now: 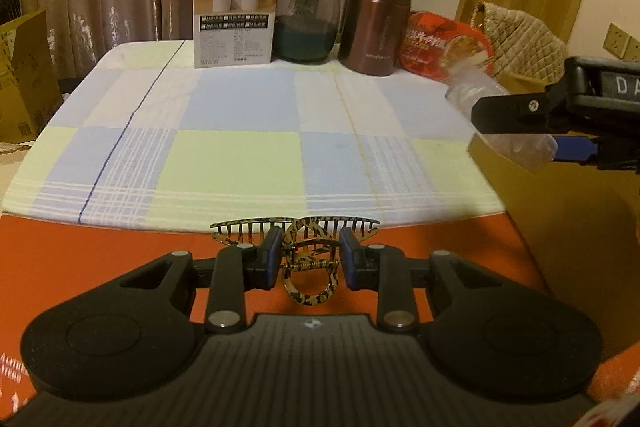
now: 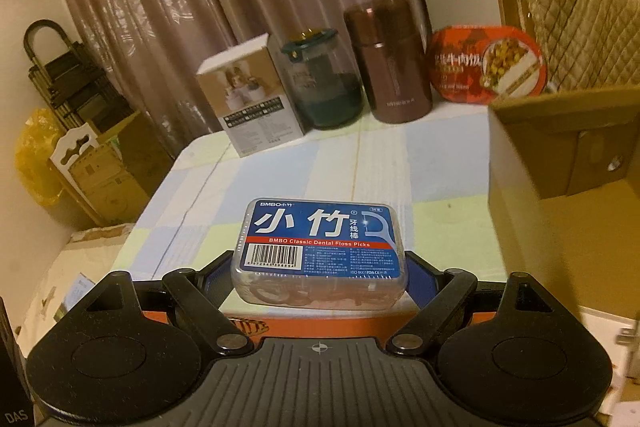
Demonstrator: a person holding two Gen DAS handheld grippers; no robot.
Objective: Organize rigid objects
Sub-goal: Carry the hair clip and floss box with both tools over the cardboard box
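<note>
My left gripper (image 1: 309,261) is shut on a tortoiseshell hair claw clip (image 1: 306,255), held over an orange surface (image 1: 100,251) at the table's near edge. My right gripper (image 2: 320,269) is shut on a clear dental floss picks box (image 2: 320,251) with a blue label, held above the checked tablecloth (image 2: 304,167). In the left wrist view the right gripper (image 1: 520,131) shows at the right, with the clear box (image 1: 508,115) between its fingers, over a cardboard box (image 1: 560,227).
At the table's back stand a white product box (image 1: 234,11), a glass jar with a green lid (image 1: 308,15), a brown thermos (image 1: 378,19) and a red food tub (image 1: 444,47). An open cardboard box (image 2: 568,147) with a quilted bag (image 2: 580,31) is at the right.
</note>
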